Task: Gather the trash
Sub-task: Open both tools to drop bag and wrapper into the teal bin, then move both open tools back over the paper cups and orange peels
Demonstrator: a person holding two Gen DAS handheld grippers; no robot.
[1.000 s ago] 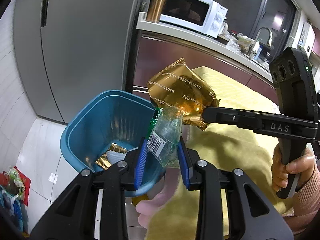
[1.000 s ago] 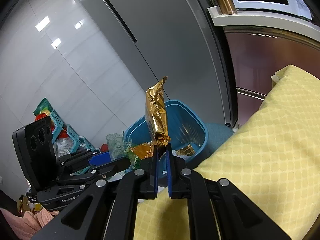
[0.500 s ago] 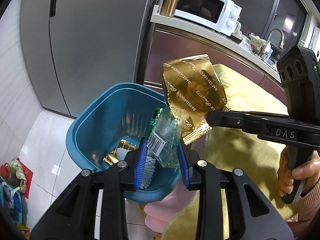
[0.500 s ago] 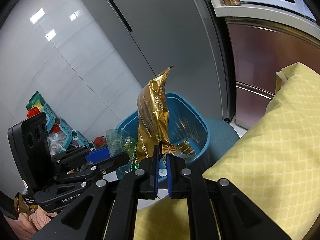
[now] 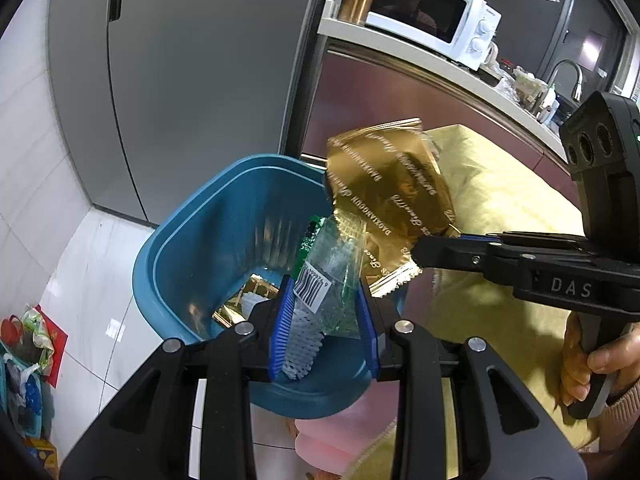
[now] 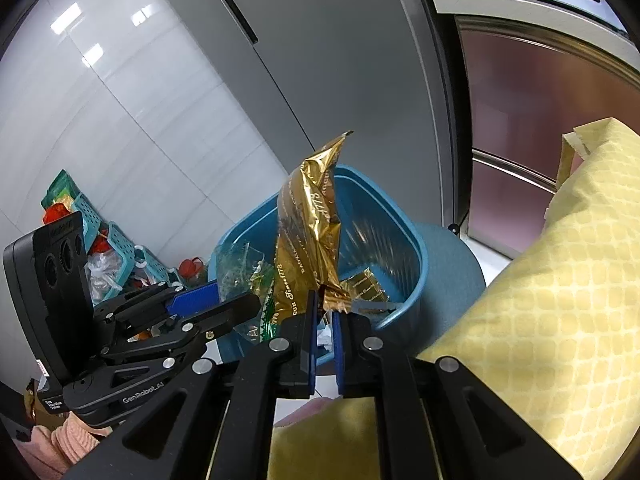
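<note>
Pinching a clear crumpled wrapper (image 5: 334, 276), the left gripper (image 5: 324, 312) hangs over the blue bin (image 5: 192, 240) for release. The right gripper (image 6: 324, 312), nearly closed, nips the gold foil bag (image 6: 310, 236) by its seam so it dangles above the opening.

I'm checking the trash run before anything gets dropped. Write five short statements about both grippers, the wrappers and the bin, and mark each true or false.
1. The right gripper is clamped on the crinkled gold foil wrapper. True.
2. The left gripper is empty. False: it grips a clear plastic wrapper with a barcode label.
3. The round blue plastic bin has nothing in it. False: a gold wrapper piece already lies at its bottom.
4. The gold foil wrapper lies flat on the yellow quilted cloth. False: it is held in the air, by the bin's rim.
5. A white microwave stands on the counter behind. True.
</note>
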